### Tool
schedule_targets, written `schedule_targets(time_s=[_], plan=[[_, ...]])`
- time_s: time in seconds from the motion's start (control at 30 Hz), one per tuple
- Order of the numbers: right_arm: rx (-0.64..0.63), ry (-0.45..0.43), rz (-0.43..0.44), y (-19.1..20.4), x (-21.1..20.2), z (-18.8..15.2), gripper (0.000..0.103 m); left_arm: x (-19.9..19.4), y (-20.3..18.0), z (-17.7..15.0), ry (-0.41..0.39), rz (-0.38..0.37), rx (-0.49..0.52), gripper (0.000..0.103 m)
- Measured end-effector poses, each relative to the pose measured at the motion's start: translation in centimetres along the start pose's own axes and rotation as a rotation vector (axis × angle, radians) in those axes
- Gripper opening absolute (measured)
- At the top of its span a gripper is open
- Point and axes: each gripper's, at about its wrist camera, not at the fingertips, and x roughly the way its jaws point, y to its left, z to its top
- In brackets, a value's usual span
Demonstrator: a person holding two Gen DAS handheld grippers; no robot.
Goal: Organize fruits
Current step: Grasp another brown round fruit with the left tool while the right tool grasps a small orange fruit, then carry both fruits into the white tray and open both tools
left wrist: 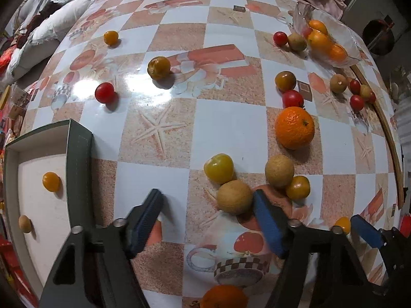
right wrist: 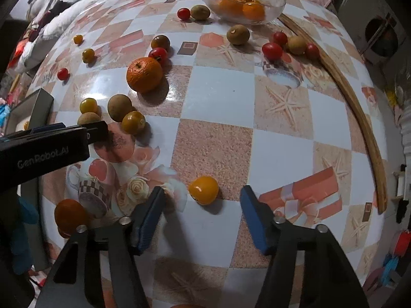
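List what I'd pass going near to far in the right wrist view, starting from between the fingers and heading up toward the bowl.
Yellow-orange tomato between the fingers → large orange → red cherry tomato → dark greenish tomato → brown round fruit → glass bowl of oranges.

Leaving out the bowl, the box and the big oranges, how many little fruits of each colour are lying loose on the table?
Red tomatoes: 6
Yellow-to-amber tomatoes: 6
Brown round fruits: 5
Total: 17
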Motion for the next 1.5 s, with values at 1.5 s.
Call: schedule_targets(time_s=[1.5], plan=[[-0.009, -0.055, 0.156, 3.1, -5.4, 0.9, 0.023, -8.4, 9.4, -4.2, -0.113, -0.09, -0.025, 0.03]])
